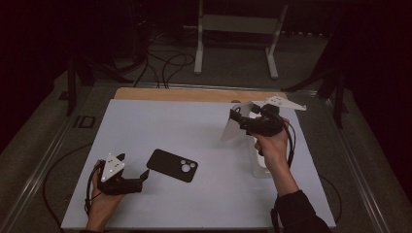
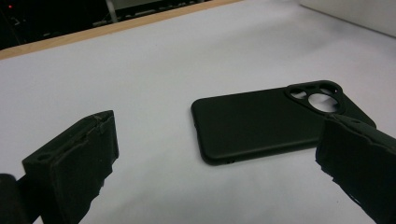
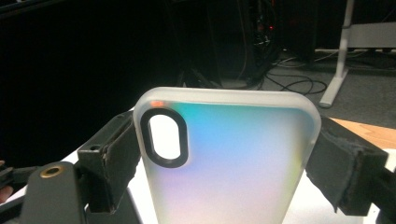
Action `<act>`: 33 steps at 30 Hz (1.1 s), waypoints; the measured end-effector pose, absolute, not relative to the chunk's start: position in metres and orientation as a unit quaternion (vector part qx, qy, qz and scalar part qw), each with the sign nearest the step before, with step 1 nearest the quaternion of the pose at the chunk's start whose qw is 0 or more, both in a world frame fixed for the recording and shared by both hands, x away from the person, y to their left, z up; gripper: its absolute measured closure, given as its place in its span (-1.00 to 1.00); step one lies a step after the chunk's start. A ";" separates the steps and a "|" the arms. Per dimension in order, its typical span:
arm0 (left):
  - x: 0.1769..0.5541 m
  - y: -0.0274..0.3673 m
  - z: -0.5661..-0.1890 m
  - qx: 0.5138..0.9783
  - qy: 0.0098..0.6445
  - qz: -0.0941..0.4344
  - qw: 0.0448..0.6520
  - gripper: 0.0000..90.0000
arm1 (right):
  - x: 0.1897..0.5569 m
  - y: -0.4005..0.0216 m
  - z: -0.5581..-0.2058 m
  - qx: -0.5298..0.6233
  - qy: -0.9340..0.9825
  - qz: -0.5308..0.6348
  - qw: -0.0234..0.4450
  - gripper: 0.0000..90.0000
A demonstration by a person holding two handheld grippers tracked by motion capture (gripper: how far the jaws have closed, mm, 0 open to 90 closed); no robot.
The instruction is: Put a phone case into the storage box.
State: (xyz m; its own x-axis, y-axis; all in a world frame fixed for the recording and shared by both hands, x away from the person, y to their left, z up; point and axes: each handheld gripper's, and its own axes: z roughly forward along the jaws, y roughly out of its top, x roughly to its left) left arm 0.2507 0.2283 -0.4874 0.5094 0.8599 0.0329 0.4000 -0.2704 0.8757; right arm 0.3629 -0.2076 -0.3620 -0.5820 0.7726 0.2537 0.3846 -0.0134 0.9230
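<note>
A black phone case (image 1: 172,165) lies flat on the white table sheet (image 1: 160,121), camera cut-out to the right. My left gripper (image 1: 135,166) rests just left of it, jaws open and empty. In the left gripper view the black case (image 2: 261,123) lies ahead between the spread jaws of that gripper (image 2: 219,140), untouched. My right gripper (image 1: 238,120) hangs above the table's far right, shut on a frosted white phone case (image 1: 232,128). The right gripper view shows this translucent case (image 3: 233,140) upright, its oval camera hole at the upper left, with both pads (image 3: 116,158) pressing its long edges.
A clear, pale object (image 1: 260,165) lies on the sheet under my right hand. A wooden strip (image 1: 194,93) runs along the table's far edge. Beyond it, a white stand (image 1: 238,24) and loose cables (image 1: 170,63) sit on the floor.
</note>
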 end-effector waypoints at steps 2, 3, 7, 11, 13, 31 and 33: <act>0.251 0.228 -0.487 0.751 0.419 0.265 0.436 -1.00 | 0.365 -0.208 -0.362 0.426 0.680 0.571 0.172 -0.63; 0.250 0.229 -0.487 0.750 0.419 0.266 0.438 -1.00 | 0.366 -0.209 -0.362 0.428 0.680 0.570 0.174 -0.63; 0.249 0.229 -0.487 0.747 0.419 0.267 0.442 -1.00 | 0.370 -0.210 -0.361 0.431 0.680 0.566 0.179 -0.63; 0.249 0.229 -0.487 0.746 0.417 0.268 0.446 -1.00 | 0.373 -0.213 -0.362 0.436 0.677 0.565 0.180 -0.63; 0.248 0.229 -0.486 0.746 0.415 0.268 0.447 -1.00 | 0.374 -0.214 -0.362 0.437 0.676 0.564 0.183 -0.63; 0.247 0.231 -0.485 0.737 0.418 0.271 0.457 -1.00 | 0.394 -0.219 -0.360 0.449 0.675 0.549 0.202 -0.63; 0.246 0.231 -0.485 0.736 0.418 0.272 0.458 -1.00 | 0.396 -0.220 -0.359 0.450 0.675 0.546 0.206 -0.63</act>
State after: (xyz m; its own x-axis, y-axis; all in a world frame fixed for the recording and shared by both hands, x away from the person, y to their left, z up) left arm 0.2465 0.2313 -0.4851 0.5030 0.8641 0.0179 0.3651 -0.2312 0.9018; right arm 0.3964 -0.2196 -0.3588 -0.5091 0.8338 0.2133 0.3828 -0.0026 0.9238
